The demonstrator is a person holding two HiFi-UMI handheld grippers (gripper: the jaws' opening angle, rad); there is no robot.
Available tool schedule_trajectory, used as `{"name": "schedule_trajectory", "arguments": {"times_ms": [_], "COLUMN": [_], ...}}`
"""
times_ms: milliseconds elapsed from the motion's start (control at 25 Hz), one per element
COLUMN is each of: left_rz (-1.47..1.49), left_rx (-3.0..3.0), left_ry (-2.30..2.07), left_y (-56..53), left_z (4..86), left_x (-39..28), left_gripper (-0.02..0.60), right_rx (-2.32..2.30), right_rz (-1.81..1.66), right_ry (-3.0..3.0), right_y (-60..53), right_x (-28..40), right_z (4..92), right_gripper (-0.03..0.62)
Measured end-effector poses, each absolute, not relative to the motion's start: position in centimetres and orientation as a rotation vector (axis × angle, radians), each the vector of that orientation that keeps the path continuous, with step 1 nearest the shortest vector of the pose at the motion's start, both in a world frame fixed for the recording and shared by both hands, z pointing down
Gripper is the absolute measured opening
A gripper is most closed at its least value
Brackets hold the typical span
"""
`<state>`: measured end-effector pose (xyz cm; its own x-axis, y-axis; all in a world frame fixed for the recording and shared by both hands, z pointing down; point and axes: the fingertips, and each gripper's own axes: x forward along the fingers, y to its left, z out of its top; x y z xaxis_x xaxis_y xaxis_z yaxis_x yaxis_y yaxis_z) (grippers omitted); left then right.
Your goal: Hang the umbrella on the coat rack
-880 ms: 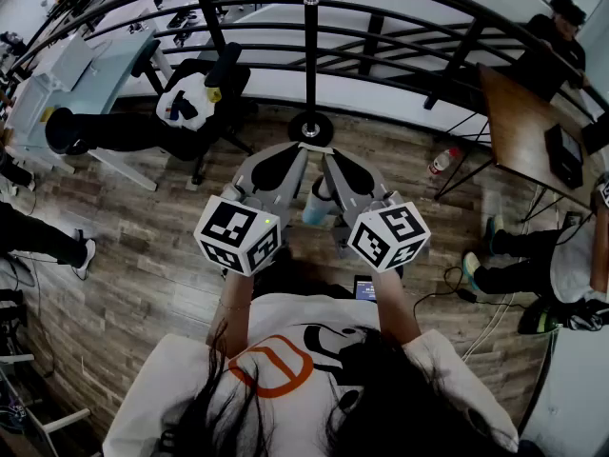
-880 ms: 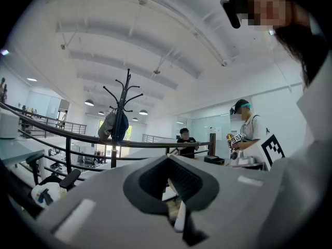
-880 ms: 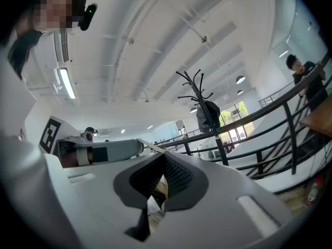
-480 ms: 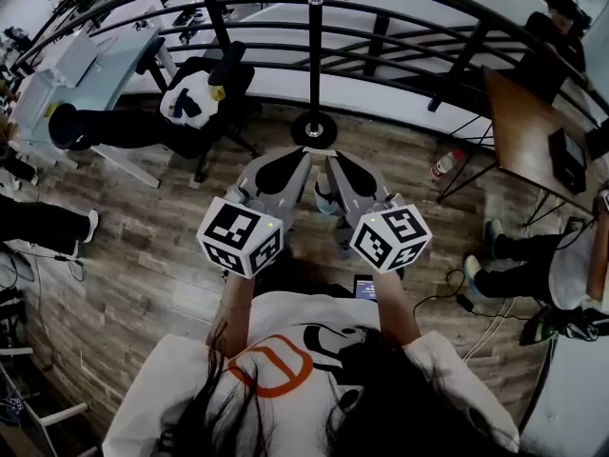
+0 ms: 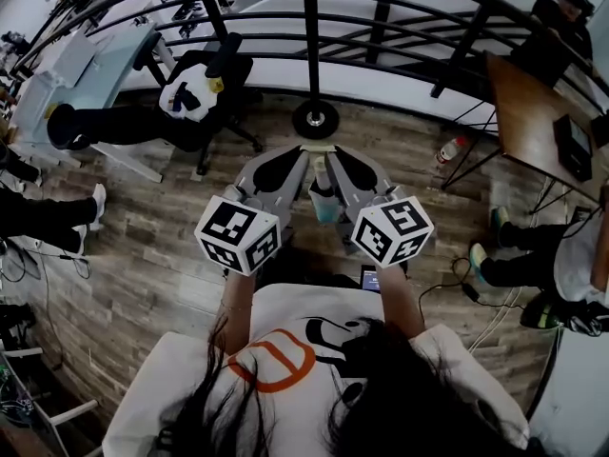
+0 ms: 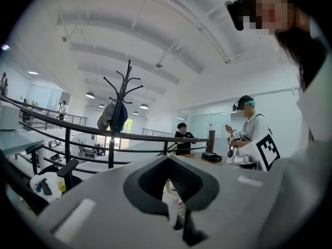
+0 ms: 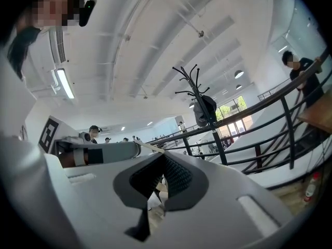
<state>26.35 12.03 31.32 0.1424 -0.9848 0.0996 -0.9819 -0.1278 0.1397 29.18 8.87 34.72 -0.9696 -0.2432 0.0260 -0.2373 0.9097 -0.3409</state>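
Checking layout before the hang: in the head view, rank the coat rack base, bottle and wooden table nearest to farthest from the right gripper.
1. Coat rack base, just ahead of the right gripper.
2. Bottle, on the floor to its right.
3. Wooden table, far right.
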Motion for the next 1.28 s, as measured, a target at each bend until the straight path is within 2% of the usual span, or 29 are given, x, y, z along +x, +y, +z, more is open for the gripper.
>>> {"name": "schedule_trajectory", "arguments": {"times_ms": [480, 1280], "left_rz": [-0.048, -0.024], "left_rx": [2.259, 2.366], "left_ry": [-1.932, -1.753], "left_y": [8.9, 0.0], "left_z": [32.0, 31.8], "left_x": [21.1, 2.6], "left_gripper": [0.000, 0.000], "right_rx": [-0.395, -0.580], "right_rz": [-0.502, -0.570], "right_ry": [3.070, 3.041], "right_y": [6.1, -2.7], "right_x": [24.3, 5.5], "right_z": [35.2, 35.4], "right_gripper": [0.021, 0.021]}}
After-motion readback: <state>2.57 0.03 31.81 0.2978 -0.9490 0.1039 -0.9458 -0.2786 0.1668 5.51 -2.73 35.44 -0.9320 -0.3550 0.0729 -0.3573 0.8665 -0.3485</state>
